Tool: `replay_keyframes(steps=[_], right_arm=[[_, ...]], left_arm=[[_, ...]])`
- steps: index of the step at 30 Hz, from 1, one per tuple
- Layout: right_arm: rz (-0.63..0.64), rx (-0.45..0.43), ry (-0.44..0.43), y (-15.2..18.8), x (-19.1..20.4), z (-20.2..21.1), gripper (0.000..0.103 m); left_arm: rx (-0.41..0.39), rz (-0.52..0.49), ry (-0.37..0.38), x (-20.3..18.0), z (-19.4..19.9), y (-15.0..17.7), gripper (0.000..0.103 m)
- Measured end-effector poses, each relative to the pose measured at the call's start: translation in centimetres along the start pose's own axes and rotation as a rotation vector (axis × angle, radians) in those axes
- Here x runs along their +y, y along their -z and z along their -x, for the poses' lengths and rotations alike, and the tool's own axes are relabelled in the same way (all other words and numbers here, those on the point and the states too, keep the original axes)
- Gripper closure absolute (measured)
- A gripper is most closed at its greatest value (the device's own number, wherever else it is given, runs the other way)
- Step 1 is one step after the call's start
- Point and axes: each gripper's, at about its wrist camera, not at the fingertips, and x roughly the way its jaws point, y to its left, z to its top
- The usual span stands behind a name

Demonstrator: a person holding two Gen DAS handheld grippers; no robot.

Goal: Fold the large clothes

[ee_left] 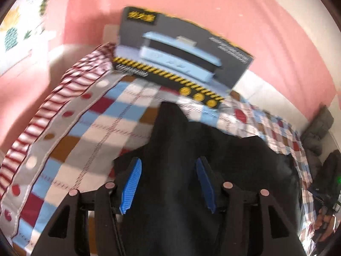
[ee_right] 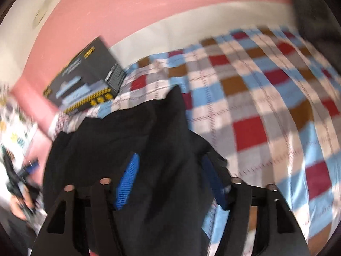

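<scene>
Nearest, the left gripper (ee_left: pixel 168 183) stands with its blue pads (ee_left: pixel 131 186) spread, and the black garment (ee_left: pixel 181 140) lies between them; the pads do not seem to press it. The right gripper (ee_right: pixel 170 181) is also spread over the same garment (ee_right: pixel 127 136). The garment lies on a checked blanket (ee_right: pixel 255 98). Farther, a dark box (ee_left: pixel 181 49) stands closed on the blanket, before a pink wall (ee_left: pixel 234 6). What it holds is not visible.
</scene>
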Motion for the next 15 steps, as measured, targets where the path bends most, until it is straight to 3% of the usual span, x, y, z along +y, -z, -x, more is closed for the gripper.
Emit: replay_keyframes(steps=[1, 4, 6, 8, 15], right_arm=[[0.02, 0.015, 0.004, 0.0, 0.7, -1.1, 0.06], [0.036, 0.066, 0.039, 0.0, 1.5, -5.0, 0.068], [0.034, 0.089, 0.088, 0.1, 0.8, -7.4, 0.079], [-0.004, 0.097, 0.102, 0.2, -0.4, -8.3, 0.086], [0.007, 0.104, 0.134, -0.2, -0.3, -7.7, 0.087]], left_arm=[[0.001, -0.035, -0.013, -0.9, -0.8, -0.4, 0.048], [0.046, -0.134, -0.076, -3.1, -4.7, -0.4, 0.048], [0.079, -0.165, -0.15, -2.9, -7.7, 0.1, 0.048], [0.094, -0.156, -0.164, -2.0, -9.5, 0.6, 0.045], [0.081, -0.139, -0.178, -1.9, -8.7, 0.2, 0.045]])
